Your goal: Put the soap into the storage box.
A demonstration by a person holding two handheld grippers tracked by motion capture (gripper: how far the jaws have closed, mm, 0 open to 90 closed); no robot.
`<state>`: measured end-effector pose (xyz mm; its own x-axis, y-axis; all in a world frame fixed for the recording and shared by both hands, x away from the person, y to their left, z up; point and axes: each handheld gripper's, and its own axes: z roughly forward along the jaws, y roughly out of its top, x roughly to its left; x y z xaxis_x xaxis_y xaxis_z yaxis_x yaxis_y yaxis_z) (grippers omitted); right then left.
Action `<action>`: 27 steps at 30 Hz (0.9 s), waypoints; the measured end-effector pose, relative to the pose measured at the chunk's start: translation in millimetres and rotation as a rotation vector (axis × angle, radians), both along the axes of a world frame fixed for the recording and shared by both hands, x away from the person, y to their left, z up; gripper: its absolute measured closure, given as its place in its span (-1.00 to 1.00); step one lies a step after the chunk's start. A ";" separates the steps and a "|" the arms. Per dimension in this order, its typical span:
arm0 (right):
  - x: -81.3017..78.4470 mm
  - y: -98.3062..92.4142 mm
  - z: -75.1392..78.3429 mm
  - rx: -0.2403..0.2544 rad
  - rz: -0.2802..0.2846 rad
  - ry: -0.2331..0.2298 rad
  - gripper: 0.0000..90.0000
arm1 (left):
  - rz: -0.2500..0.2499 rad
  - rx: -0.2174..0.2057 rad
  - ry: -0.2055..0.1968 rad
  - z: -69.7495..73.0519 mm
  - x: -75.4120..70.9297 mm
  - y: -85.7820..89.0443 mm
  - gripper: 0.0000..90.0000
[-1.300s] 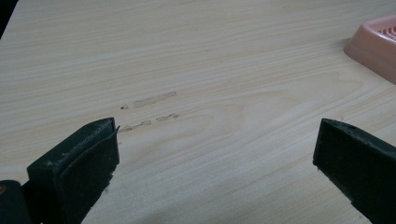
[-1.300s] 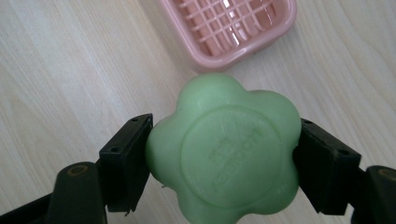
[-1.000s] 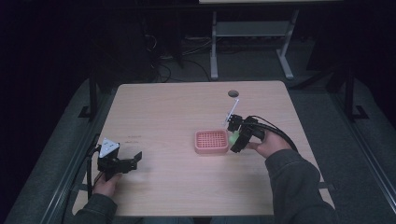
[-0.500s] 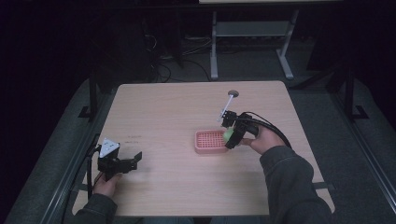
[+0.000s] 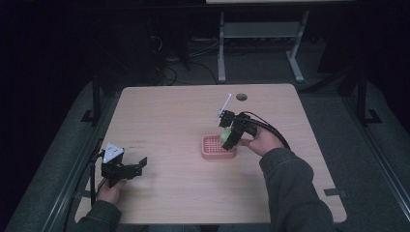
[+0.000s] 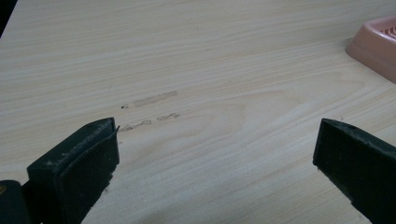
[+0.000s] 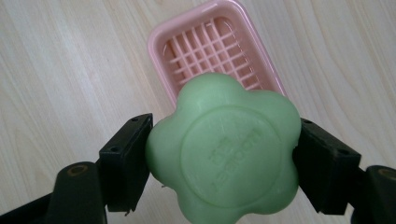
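Right hand-held gripper (image 7: pixel 223 161) pinched a green flower-shaped soap (image 7: pixel 224 151) above the pink soap dish (image 7: pixel 210 46) — left hand-held gripper (image 6: pixel 215 163) rested spread.

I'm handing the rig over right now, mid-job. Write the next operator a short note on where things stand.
Right gripper: shut on the green flower-shaped soap, held above the near edge of the pink soap dish.
Left gripper: open, holding nothing, low over the table near its front left corner, apart from the dish.
Dish: sits empty on the table right of centre, its grid floor bare.
Done: soap gripped and brought to the dish.
Left: probably move it over the grid, lower it, open the fingers and withdraw.
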<state>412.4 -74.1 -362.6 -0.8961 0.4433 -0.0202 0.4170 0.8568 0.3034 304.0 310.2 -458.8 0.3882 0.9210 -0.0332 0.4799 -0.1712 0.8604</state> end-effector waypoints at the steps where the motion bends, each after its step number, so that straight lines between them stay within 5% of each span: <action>1: 0.2 2.0 -0.3 0.001 0.000 0.002 -0.42 | -0.001 0.001 0.000 0.0 0.0 0.1 -1.00; 27: 15.6 22.6 -19.1 0.021 -0.010 0.019 -0.42 | 0.002 0.008 0.000 -0.2 0.5 0.2 -1.00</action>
<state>428.1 -51.5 -381.7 -0.8917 0.4526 0.0059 0.4315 0.8460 0.3132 304.5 310.4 -459.0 0.3867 0.9218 -0.0257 0.4802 -0.1775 0.8590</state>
